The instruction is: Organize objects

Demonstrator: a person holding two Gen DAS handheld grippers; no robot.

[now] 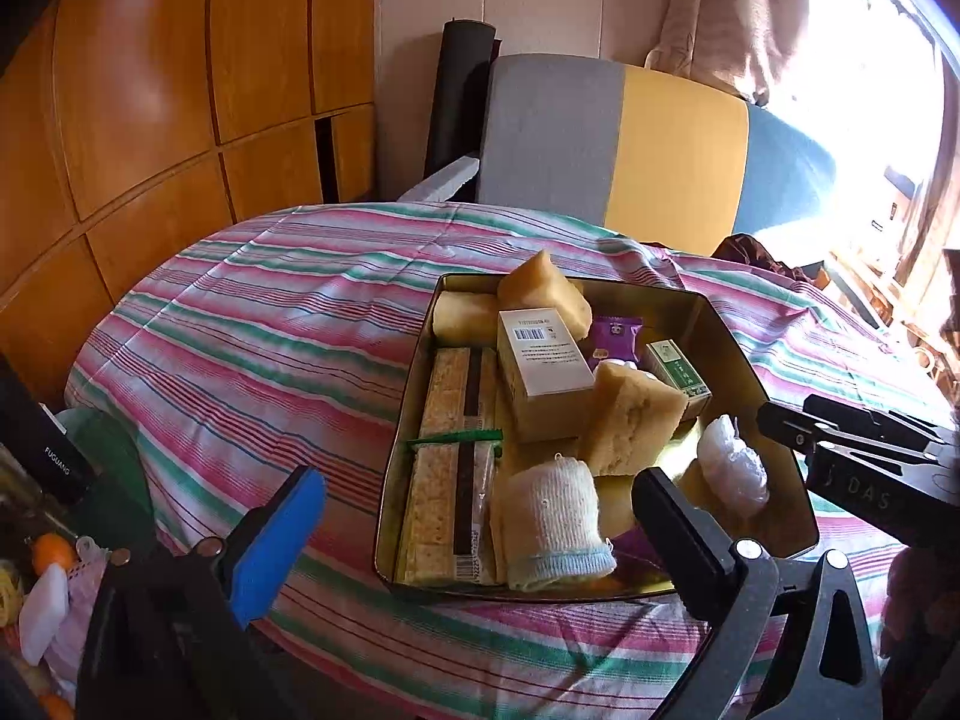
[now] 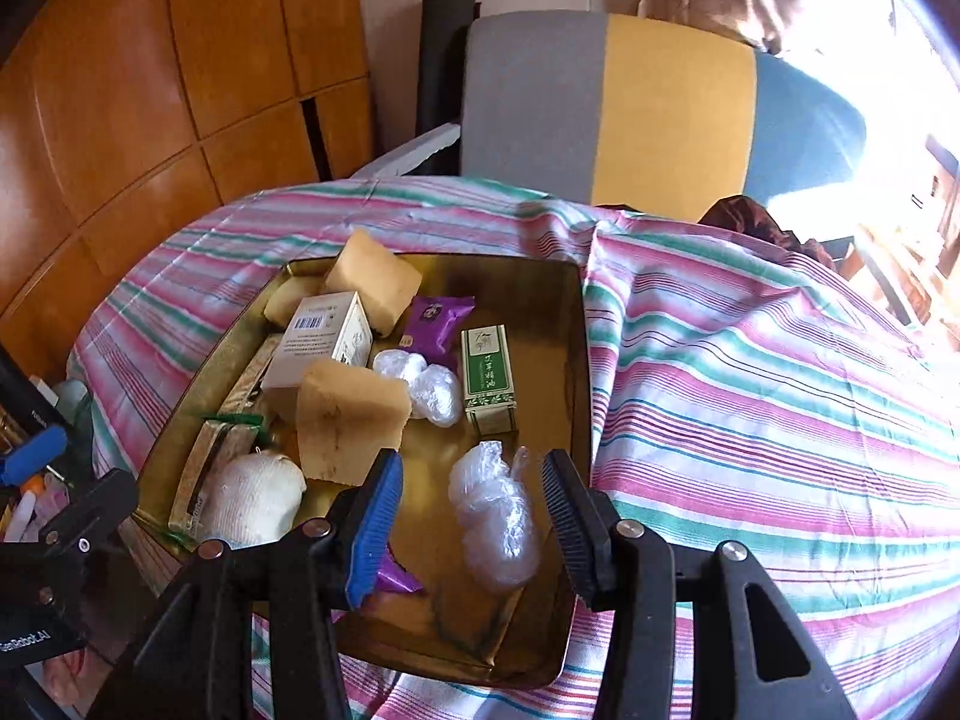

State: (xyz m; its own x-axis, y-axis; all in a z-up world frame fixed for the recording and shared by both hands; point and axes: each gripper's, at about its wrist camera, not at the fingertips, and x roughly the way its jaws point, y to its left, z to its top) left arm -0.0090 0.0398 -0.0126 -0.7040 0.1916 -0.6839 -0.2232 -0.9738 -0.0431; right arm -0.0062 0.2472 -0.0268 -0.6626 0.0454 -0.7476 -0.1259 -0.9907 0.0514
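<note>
Currently, nothing is being gripped by the right gripper (image 2: 471, 525): its jaws are being held apart around a crumpled clear plastic bundle (image 2: 495, 519), which is lying untouched between them on the floor of the gold tin tray (image 2: 540, 294). Alongside, the left gripper (image 1: 474, 531) is being held fully spread over the rolled white sock (image 1: 555, 525).

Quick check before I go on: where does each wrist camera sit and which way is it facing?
Left wrist: on the left gripper, angled down at the gold tray from its near-left; open jaws straddle the rolled white sock; the right gripper enters at right.
Right wrist: on the right gripper, angled down at the tray's near-right; open jaws flank a clear plastic bundle.
Shared: tray, green box, striped cloth.
</note>
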